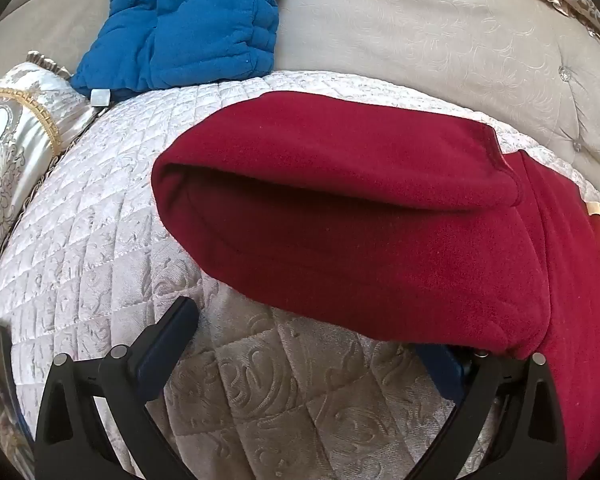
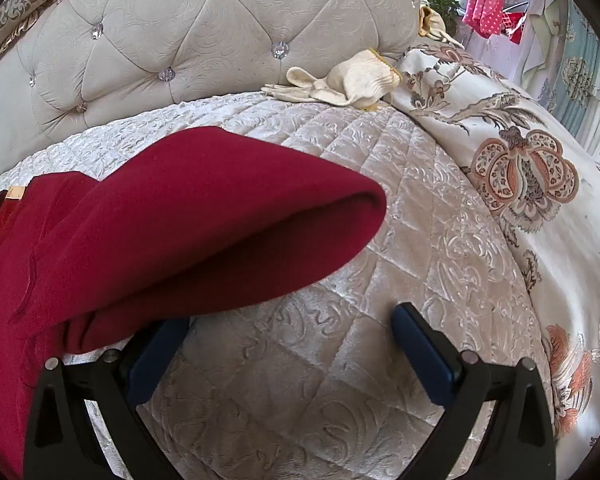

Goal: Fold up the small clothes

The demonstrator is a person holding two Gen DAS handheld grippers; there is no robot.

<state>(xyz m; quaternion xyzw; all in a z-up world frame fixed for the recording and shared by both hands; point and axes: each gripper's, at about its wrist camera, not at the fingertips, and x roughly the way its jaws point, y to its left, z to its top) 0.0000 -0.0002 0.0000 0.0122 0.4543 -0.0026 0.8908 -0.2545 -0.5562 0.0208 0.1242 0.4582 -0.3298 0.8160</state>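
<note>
I see both my left tongs (image 1: 312, 332) and right tongs (image 2: 292, 320) spread wide, empty, the folded red garment (image 1: 360, 240) lying just ahead between them.

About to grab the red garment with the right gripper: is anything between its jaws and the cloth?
Nothing visible: the right gripper is open over bare quilt, with the red garment directly beside it.

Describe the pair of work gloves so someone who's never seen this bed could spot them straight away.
Start at the tufted headboard with crystal buttons. At its foot, where the quilted bedspread meets the floral pillow, lie the cream knit gloves. They are the only small pale item there, unlike the large red garment nearer the grippers.
</note>
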